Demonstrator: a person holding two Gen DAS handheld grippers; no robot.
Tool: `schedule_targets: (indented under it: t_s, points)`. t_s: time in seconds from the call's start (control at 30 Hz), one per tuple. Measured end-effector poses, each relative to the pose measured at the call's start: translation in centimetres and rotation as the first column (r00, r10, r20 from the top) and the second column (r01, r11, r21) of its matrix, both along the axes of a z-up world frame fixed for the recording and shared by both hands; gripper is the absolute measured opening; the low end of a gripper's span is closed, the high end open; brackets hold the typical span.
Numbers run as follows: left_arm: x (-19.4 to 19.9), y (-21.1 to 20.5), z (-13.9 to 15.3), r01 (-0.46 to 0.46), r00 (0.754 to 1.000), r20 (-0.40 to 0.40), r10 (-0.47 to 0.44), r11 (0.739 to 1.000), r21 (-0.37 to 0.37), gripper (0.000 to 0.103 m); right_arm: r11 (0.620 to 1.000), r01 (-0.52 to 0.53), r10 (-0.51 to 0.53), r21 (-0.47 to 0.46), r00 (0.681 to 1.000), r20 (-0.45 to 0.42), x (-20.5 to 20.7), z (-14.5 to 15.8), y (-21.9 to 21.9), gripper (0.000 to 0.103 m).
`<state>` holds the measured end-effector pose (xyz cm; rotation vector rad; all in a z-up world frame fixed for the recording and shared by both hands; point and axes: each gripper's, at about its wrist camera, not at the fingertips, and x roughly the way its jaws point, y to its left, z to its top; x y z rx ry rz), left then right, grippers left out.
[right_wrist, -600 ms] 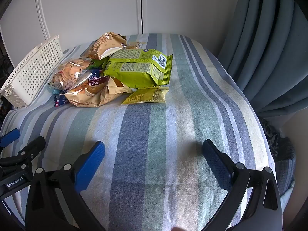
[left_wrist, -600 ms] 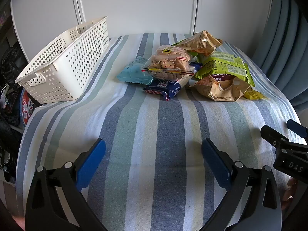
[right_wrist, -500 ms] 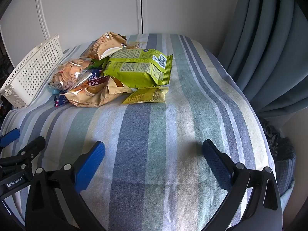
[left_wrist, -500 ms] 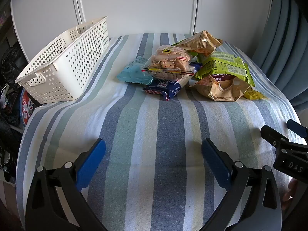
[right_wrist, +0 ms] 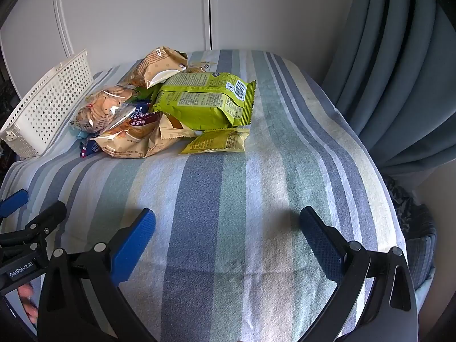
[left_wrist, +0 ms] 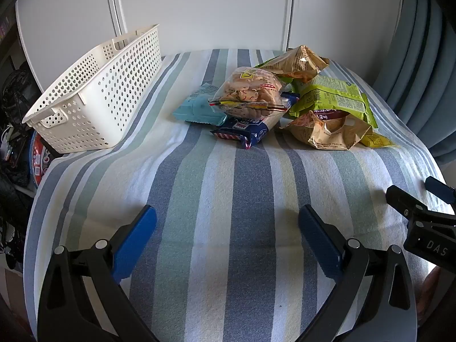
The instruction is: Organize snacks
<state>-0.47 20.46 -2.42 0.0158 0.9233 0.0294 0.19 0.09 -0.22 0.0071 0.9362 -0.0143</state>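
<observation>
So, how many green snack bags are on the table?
2: a large green bag in the pile, and a small yellow-green packet in front of it. More may be hidden beneath.

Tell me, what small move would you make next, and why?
Probably ease the left gripper forward toward the light blue packet. Both grippers are open and hold nothing, all the snacks are heaped on the striped cloth, and that packet lies nearest the white basket, on the left gripper's side.

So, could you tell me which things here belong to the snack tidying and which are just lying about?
Belong to the job:
white basket
pile of snack packets
left gripper, open
right gripper, open

Just lying about:
striped cloth
blue curtain
clutter beside the table
</observation>
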Motion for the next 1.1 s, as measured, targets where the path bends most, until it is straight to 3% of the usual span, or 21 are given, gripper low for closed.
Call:
schedule_targets:
  t_s: [1.1]
  points:
    - [0.11,-0.08,0.16,-0.002,1.000,0.001,0.002,1.000,-0.003,0.101,1.000,0.000,0.000,-0.005,1.000,0.002,0.00,0.06,0.07,0.098]
